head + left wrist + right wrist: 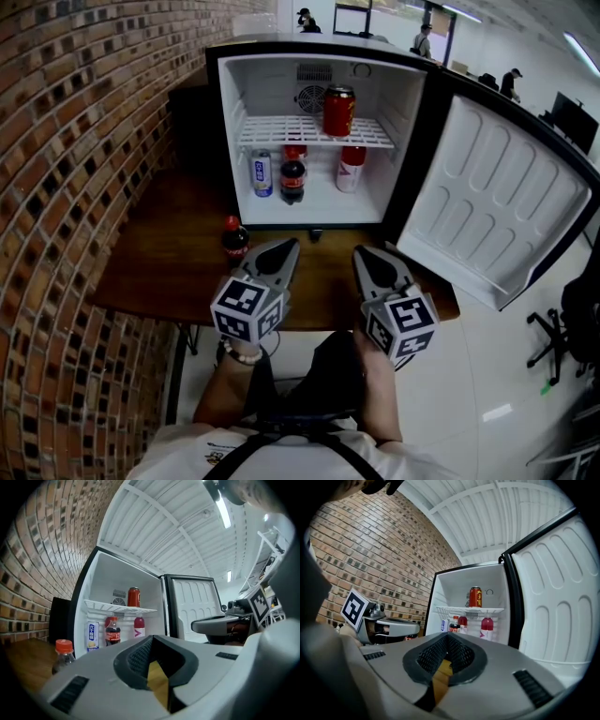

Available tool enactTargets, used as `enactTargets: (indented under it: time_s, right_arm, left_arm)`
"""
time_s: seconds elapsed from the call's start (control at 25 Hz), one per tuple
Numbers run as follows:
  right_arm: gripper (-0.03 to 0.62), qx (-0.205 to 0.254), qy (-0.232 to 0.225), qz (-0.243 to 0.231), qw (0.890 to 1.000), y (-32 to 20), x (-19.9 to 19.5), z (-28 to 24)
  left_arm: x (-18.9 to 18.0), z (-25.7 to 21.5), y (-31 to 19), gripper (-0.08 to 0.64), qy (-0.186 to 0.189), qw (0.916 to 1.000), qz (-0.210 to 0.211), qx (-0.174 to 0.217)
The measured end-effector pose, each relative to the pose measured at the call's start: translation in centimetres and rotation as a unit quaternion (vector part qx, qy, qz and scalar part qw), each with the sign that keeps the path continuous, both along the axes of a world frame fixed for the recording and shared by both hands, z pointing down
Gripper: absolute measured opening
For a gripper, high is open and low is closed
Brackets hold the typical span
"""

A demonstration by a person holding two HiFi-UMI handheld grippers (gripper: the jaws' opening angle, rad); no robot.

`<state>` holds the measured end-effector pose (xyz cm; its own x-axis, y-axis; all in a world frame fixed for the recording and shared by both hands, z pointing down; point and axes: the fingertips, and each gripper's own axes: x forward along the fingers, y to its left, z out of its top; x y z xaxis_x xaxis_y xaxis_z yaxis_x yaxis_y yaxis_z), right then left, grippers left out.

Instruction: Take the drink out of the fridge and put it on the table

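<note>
Both tongs are pinched fully together and carrying nothing: left tongs point(289, 247) and right tongs point(362, 253) hang side by side just in front of the open fridge point(418, 141). 1 red-capped cola bottle point(234, 240) stands on the table point(150, 262) off the fridge's front left corner; inside the fridge, a red can point(338, 111) sits on the wire shelf point(272, 131), with a 2nd cola bottle point(292, 181) and other drinks point(351, 169) beneath it on the fridge floor. That can looks the easy pick: probably full, so fairly weighty and stiff, yet smooth, thin-walled and maybe damp from the cold. Best taken squarely across its mid-body, with a modest squeeze so it neither slips nor dents.
</note>
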<state>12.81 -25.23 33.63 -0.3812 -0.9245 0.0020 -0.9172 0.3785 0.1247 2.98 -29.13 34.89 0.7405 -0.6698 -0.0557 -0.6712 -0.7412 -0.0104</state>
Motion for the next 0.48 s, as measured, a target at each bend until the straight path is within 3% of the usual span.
enactTargets:
  time_s: [0.48]
  right_arm:
    - [0.015, -0.010, 0.002, 0.008, 1.000, -0.22, 0.44, 0.01]
  left_arm:
    - [-0.36, -0.16, -0.49, 0.000, 0.003, 1.0000, -0.008, -0.001]
